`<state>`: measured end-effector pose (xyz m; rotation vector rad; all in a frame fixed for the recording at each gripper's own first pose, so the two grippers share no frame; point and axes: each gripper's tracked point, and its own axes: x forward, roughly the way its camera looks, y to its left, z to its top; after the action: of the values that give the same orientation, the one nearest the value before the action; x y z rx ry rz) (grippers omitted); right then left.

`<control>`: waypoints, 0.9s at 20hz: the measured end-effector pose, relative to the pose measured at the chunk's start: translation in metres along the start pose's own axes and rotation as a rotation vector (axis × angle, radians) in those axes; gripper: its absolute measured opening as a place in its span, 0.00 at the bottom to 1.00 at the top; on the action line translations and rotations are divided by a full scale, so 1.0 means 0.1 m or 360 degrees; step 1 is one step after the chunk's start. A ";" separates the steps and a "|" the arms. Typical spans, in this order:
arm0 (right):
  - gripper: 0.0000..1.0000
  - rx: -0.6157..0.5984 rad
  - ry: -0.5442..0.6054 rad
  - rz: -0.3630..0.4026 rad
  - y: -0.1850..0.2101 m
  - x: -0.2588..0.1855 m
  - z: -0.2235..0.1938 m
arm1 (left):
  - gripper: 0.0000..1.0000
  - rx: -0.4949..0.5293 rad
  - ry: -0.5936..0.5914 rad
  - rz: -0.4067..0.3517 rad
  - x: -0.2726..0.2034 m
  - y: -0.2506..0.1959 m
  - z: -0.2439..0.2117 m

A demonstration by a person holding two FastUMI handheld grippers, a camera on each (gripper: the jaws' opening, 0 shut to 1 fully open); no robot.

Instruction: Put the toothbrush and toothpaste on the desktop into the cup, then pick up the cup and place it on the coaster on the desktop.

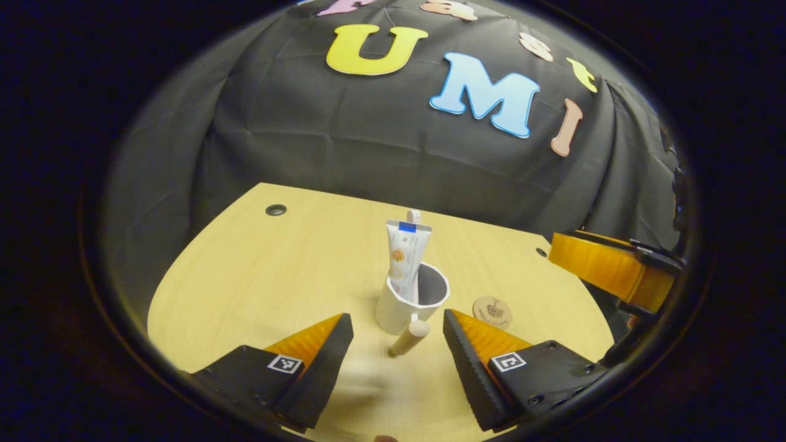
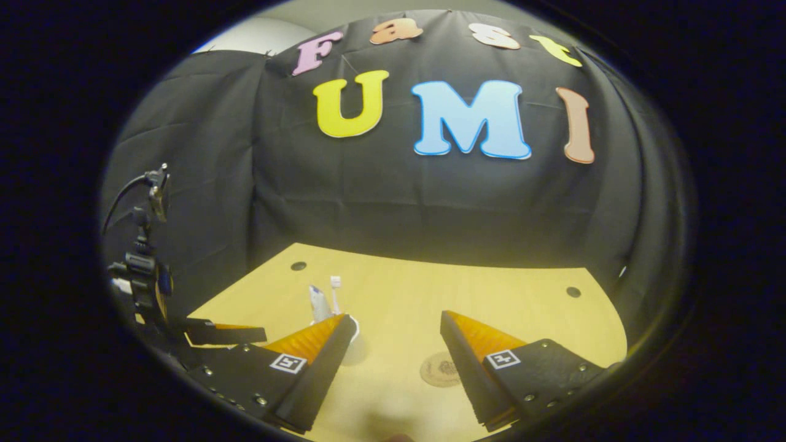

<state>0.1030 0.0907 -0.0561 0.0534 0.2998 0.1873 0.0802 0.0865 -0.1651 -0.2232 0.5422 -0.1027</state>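
Observation:
A white cup (image 1: 399, 307) stands upright on the wooden desktop (image 1: 264, 276). The toothpaste tube (image 1: 406, 255) is upright inside it, and the toothbrush head (image 1: 414, 215) peeks out behind the tube. The cup's wooden handle (image 1: 409, 337) points toward my left gripper (image 1: 398, 325), which is open, its fingers on either side of the handle and clear of it. A round coaster (image 1: 492, 312) lies just right of the cup. In the right gripper view my right gripper (image 2: 398, 325) is open above the coaster (image 2: 441, 370). Its left finger hides most of the cup (image 2: 355, 347); toothpaste (image 2: 318, 304) and toothbrush (image 2: 335, 293) stick up.
The other gripper (image 1: 614, 270) hangs at the right edge of the left gripper view, above the desk's right side. The left gripper (image 2: 224, 334) and its cabling show at the left of the right gripper view. Small holes (image 1: 276, 210) mark the desktop's back corners. The black cloth wall closes the back.

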 end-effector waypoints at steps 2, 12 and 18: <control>0.90 0.0042 0.0024 -0.0055 -0.17 -0.14 -0.09 | 0.95 0.0035 0.0060 -0.0008 0.08 -0.05 -0.04; 0.90 0.0202 0.0210 -0.0167 -0.63 -0.50 -0.65 | 0.99 0.0185 0.0529 0.0038 0.49 -0.15 -0.42; 0.90 0.0239 0.0298 -0.0179 -0.78 -0.57 -0.87 | 1.00 0.0296 0.0699 0.0089 0.64 -0.04 -0.48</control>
<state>0.0374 0.0057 -0.1288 0.1678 0.5018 0.0579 0.1099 0.0638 -0.2365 -0.0009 0.9698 -0.1480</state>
